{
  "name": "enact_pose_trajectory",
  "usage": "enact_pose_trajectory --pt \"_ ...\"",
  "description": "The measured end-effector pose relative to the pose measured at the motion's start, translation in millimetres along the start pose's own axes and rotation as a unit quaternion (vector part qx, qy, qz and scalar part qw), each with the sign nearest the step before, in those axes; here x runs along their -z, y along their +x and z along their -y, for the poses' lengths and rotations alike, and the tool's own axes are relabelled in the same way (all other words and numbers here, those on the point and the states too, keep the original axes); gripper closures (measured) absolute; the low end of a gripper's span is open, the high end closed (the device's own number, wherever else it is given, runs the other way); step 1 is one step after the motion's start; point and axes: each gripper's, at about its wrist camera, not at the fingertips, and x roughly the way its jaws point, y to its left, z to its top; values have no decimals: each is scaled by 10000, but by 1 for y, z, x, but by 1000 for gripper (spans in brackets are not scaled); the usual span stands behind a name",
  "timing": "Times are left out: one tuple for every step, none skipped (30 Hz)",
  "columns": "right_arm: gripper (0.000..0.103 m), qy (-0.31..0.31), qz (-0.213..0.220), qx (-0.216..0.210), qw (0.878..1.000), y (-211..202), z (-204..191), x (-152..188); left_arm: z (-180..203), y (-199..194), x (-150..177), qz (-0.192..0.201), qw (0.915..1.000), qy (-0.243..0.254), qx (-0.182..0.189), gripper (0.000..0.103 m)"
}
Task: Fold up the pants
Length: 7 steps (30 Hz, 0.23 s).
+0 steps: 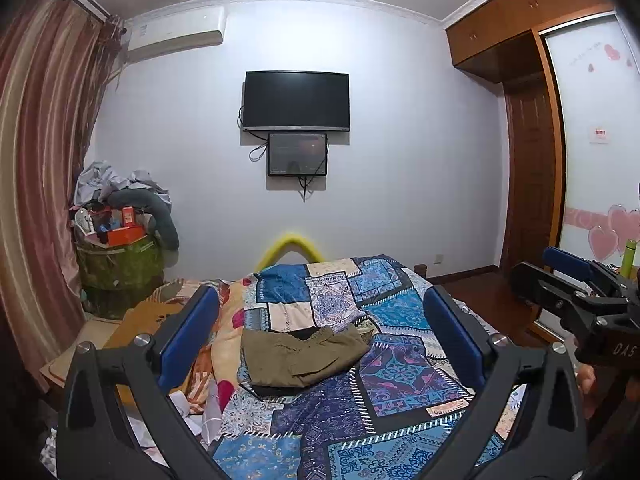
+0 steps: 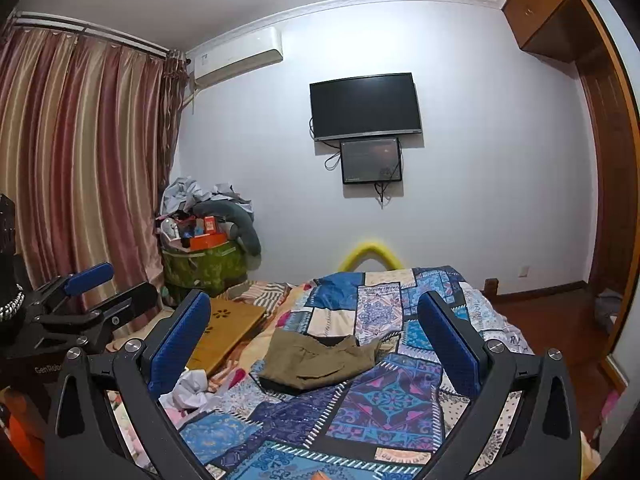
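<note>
Left wrist view: the left gripper [image 1: 320, 320] has its jaws spread wide and holds nothing. Beyond and between them, olive pants [image 1: 302, 356] lie in a compact bundle on a blue patchwork quilt [image 1: 400, 380]. The right gripper [image 2: 316, 320] is equally wide and empty, with the pants beyond it too. The fold looks largely done; any next move calls for reaching forward and down to square the edges.

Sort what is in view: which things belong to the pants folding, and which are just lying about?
Job:
olive-green folded pants
left gripper, open
right gripper, open
blue patchwork quilt

Lying about:
wooden lap tray
green laundry basket
yellow foam tube
black wall television
</note>
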Motion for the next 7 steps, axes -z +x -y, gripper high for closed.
enact_pose_trajectory --pt "0 5 -18 -3 10000 1 1 0 1 1 0 -7 10000 5 -24 0" --pt "0 8 -34 -1 10000 1 1 0 1 2 0 -19 10000 14 -23 0" --pt "0 6 -45 7 10000 2 2 1 1 3 0 -35 10000 11 -3 0" --pt "0 0 -55 22 10000 2 2 1 2 4 0 -51 10000 6 25 0" --pt "0 3 -60 29 10000 3 2 2 2 5 0 -67 10000 -1 62 0" --pt "0 11 -69 27 10000 3 2 2 3 6 0 -74 9999 1 76 0" --pt "0 23 -82 23 10000 4 3 3 4 7 1 -84 9999 2 66 0"
